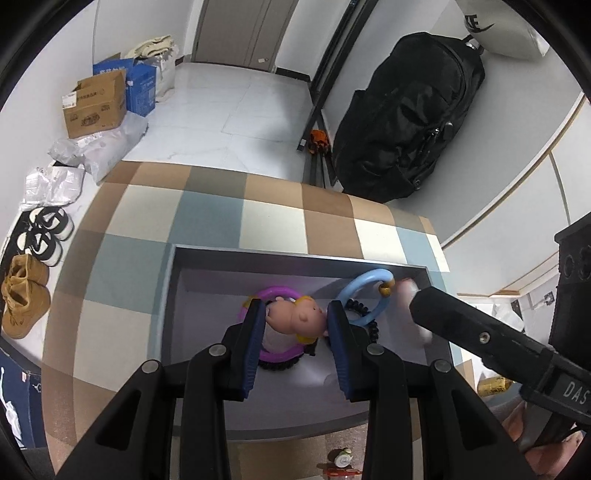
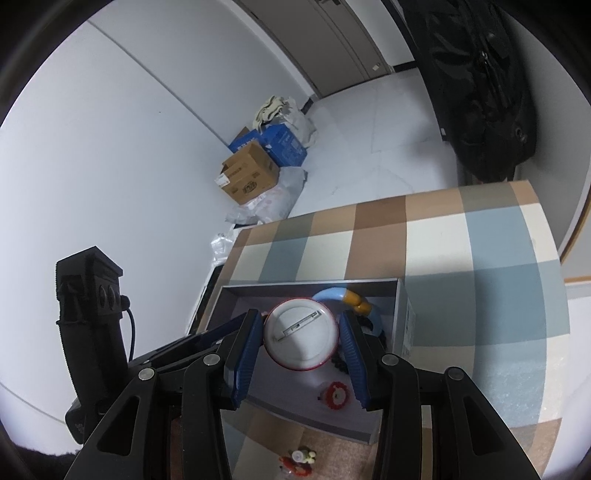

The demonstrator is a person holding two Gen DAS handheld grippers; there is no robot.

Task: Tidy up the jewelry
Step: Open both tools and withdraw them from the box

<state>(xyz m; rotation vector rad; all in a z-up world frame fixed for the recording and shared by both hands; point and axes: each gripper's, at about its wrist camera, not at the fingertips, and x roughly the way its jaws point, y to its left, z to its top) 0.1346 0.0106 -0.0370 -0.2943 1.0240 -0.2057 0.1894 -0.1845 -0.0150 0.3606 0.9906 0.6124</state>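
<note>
A pig figure (image 1: pixel 295 319) is sitting clamped between the left claw (image 1: pixel 295 325)'s blue pads over the grey tray (image 1: pixel 173 280), lying across a purple ring (image 1: pixel 275 356) beside a blue ring (image 1: pixel 364 295). The right claw (image 2: pixel 301 341) is gripping a round white badge (image 2: pixel 301 338), pin side showing, above the same tray on the checkered tabletop (image 1: pixel 221 206). White "DAS" lettering (image 1: pixel 574 392) is showing on the right claw's body; a Nike swoosh (image 1: pixel 478 23) is marking the white bag above the black backpack (image 1: pixel 406 118).

Left gripper (image 1: pixel 297 325) jaws gripping, right gripper (image 2: pixel 301 341) jaws gripping
</note>
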